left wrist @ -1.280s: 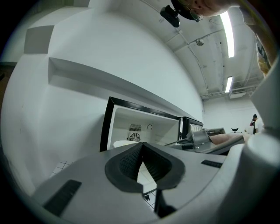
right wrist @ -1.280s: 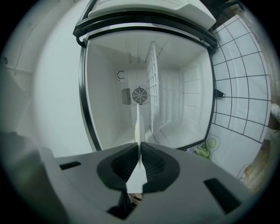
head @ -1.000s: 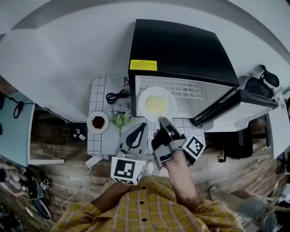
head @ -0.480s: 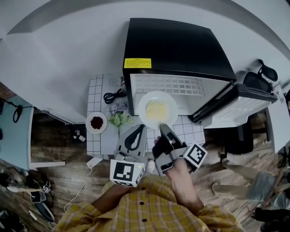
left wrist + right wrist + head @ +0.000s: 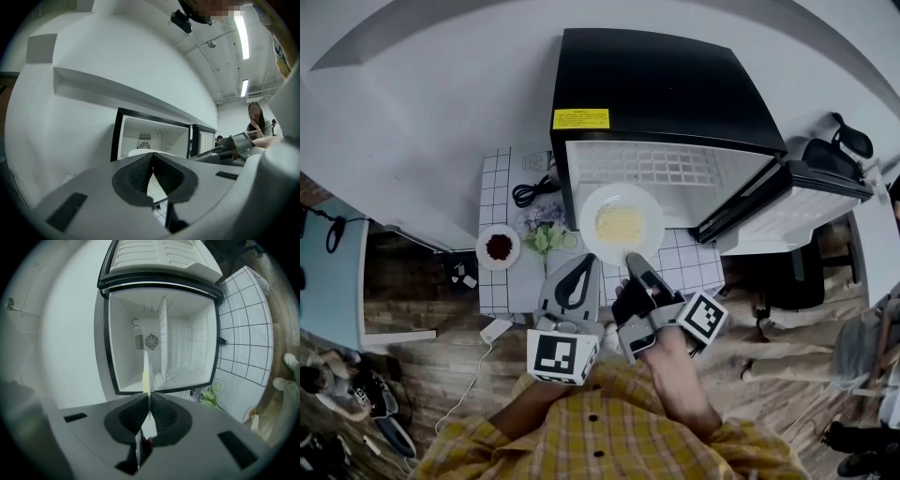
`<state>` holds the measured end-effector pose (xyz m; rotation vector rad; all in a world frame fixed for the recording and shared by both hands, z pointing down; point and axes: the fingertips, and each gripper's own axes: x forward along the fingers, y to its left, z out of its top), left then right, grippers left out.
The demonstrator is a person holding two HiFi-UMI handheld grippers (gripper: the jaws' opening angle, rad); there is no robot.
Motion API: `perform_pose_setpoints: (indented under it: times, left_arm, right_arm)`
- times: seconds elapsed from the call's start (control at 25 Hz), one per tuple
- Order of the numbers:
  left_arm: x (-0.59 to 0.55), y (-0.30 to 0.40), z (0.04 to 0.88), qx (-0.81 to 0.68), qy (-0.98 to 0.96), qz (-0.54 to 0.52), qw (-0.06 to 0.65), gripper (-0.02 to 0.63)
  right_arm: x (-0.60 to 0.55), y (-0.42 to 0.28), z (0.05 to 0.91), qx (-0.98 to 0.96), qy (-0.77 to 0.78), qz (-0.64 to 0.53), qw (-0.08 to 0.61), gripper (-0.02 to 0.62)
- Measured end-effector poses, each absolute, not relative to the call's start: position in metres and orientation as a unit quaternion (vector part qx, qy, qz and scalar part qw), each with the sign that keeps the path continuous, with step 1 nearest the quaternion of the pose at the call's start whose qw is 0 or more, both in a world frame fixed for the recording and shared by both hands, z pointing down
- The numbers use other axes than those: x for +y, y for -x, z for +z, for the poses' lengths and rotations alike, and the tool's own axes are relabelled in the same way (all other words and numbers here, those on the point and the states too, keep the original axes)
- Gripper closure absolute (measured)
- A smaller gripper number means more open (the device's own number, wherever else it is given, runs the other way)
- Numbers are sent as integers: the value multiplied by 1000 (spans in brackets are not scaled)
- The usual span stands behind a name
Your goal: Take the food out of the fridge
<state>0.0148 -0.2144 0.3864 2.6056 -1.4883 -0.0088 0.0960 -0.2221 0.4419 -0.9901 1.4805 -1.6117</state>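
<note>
Far left on the tiled counter [image 5: 492,211] there's a small dish [image 5: 499,247] of something dark red, with a little bunch of flowers [image 5: 546,238] just beside it. Next is the left gripper [image 5: 584,265], jaws together with nothing in them, parked level in front of the fridge [image 5: 666,94]. To its right, the right gripper [image 5: 631,260] has its jaws clamped on the near rim of the white plate [image 5: 621,223] with the yellow food [image 5: 619,221] on it. The plate sits right at the fridge mouth, half over the counter. The door [image 5: 806,202] hangs wide open on the right. I'd say this is the pull-out step. The next move should bring the plate clear while keeping it flat, then find bare counter to set it on.
</note>
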Motion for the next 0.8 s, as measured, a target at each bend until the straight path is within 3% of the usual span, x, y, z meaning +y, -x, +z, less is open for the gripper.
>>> perform_pose_setpoints:
  times: [0.8]
  left_arm:
    - [-212, -11, 381, -508, -859, -7, 58, 598]
  right_arm:
    - [-219, -94, 439, 580, 377, -629, 356, 577]
